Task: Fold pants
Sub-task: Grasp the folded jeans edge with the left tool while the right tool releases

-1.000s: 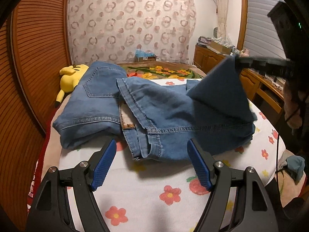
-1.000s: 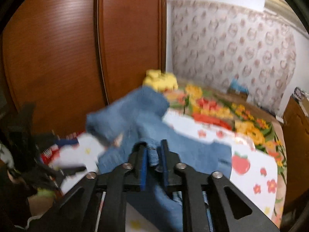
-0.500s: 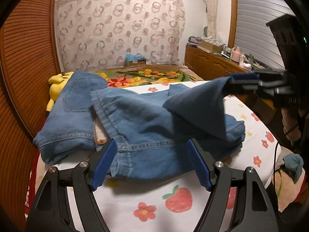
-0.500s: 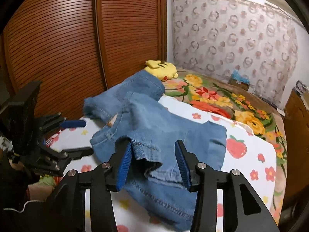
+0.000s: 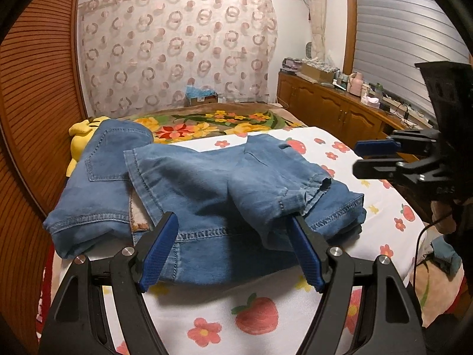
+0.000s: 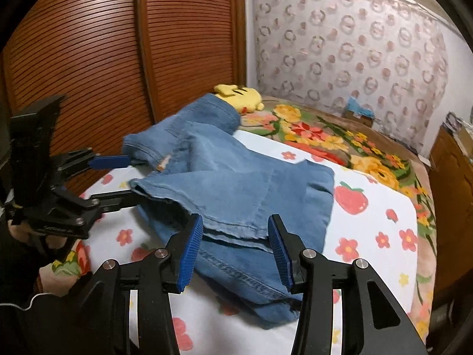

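Jeans [image 5: 207, 189] lie folded over themselves on the flower-print sheet [image 5: 266, 310] (a second denim pair [image 5: 97, 183] sits beside them). Left gripper [image 5: 233, 251] and right gripper [image 6: 235, 251] both hover spread apart, holding nothing.

It was a home bedroom; a bed [image 5: 266, 310] wore a flower-and-strawberry sheet; a yellow plush toy [image 6: 239, 96] lay near louvred wooden wardrobe doors [image 6: 88, 59]; a cluttered wooden sideboard [image 5: 331, 109] stood beneath a shuttered window [image 5: 396, 35].
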Motion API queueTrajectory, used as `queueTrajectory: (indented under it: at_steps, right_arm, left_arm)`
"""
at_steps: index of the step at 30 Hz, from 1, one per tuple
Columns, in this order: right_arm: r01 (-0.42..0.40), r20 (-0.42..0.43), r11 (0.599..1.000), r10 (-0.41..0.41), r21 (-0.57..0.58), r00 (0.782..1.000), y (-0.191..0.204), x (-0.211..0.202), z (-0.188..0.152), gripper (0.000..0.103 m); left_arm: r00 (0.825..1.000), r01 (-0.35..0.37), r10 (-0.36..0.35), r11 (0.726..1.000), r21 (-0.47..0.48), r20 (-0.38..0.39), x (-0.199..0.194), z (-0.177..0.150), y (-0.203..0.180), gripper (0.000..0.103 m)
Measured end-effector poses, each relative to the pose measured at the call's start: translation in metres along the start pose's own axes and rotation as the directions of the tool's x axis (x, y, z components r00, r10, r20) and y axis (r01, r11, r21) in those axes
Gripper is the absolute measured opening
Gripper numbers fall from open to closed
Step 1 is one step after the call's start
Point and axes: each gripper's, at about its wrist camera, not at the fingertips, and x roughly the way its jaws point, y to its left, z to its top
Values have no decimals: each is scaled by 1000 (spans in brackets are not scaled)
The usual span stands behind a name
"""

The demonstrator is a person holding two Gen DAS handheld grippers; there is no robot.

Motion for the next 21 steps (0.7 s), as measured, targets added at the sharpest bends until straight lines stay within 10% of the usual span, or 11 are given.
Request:
queueTrajectory:
  at_steps: [11, 16, 21]
  right_arm:
    - [31, -112, 993, -19, 111, 993, -28, 69, -8, 48]
    - [-3, -123, 991, 19, 133, 992, -33, 81, -3, 48]
    - [-83, -99, 991, 94, 107, 991, -36, 85, 18, 10]
  left_arm:
    - [1000, 0, 1, 1000, 28, -23, 20, -5, 0, 76]
    - [999, 42, -42, 999, 29, 4, 25, -3, 1, 52]
    - [993, 110, -110, 994, 13, 48, 17, 3, 5, 23]
